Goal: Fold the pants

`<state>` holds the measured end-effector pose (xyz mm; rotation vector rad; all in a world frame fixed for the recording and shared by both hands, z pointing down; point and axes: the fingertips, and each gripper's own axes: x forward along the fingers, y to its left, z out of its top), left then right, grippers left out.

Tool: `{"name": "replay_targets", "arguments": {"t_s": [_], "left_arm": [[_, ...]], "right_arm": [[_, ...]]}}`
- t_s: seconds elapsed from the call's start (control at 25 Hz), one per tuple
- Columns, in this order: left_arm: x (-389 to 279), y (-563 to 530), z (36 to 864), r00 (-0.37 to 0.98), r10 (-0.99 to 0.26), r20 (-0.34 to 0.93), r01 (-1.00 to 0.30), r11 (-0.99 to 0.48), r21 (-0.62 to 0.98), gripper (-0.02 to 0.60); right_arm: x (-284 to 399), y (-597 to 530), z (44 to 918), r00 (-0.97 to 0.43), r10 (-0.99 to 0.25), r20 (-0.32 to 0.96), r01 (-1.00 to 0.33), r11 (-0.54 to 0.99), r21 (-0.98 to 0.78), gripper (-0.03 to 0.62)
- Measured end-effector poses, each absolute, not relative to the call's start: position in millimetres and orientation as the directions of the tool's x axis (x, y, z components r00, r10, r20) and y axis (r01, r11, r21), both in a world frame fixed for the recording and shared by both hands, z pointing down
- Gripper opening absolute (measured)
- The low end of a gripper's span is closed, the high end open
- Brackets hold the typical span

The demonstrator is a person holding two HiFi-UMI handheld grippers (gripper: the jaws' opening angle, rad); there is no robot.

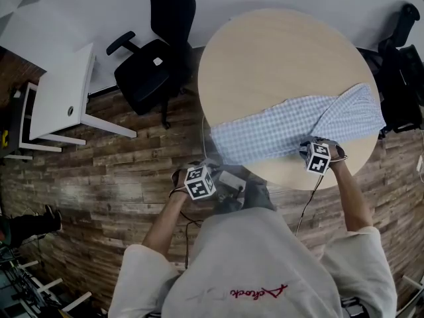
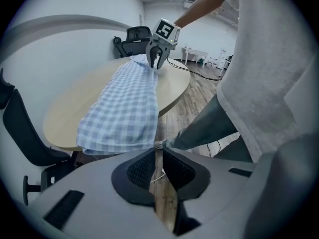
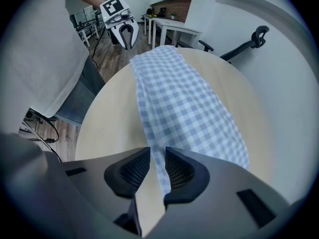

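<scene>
Both grippers low at the near edge of the pants, and neither one has cloth!

The checked pants (image 1: 285, 128) lie flat across the round table (image 1: 278, 45), long axis running left to right, with the left end spilling just over the rim. The right gripper (image 3: 157, 153) hangs over the near edge at the right end, jaws a little apart, the cloth's edge showing in the gap but not pinched. The left gripper (image 2: 158, 147) sits off the table, just short of the hanging end, jaws all but together on nothing. My read: the right one is nearer a grip, while the left must spread and reach forward.
</scene>
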<state>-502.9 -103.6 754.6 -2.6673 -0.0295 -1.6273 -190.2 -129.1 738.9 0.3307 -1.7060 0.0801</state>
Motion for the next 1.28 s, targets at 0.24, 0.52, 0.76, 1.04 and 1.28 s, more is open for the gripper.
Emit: {"name": "replay_targets", "arguments": {"t_s": [0.24,0.52,0.76,1.04,1.28], "left_arm": [[-495,-120,737,0.505,-0.037,0.862,0.019,-0.998,-0.053,0.043],[-472,-142,699,0.622,-0.075,0.780,-0.029,-0.997,-0.073,0.043],[-436,-149,668,0.772,-0.075,0.631,-0.105,-0.994,0.010,0.043],[-386,-130,653,0.852,-0.026,0.522,-0.102,-0.988,0.116,0.040],[-328,-103,655,0.856,0.036,0.516,-0.030,-0.993,0.118,0.040]], "right_arm": [[-197,-132,724,-0.134,-0.217,0.967,-0.307,0.937,0.167,0.104],[-218,-139,679,-0.213,-0.377,0.901,-0.536,0.817,0.215,0.089],[-222,-132,637,-0.268,-0.619,0.738,-0.862,0.497,0.103,0.032],[-196,-93,603,-0.145,-0.830,0.538,-0.989,0.117,-0.085,0.031],[-136,-44,594,0.002,-0.880,0.475,-0.998,-0.034,-0.059,0.029]]}}
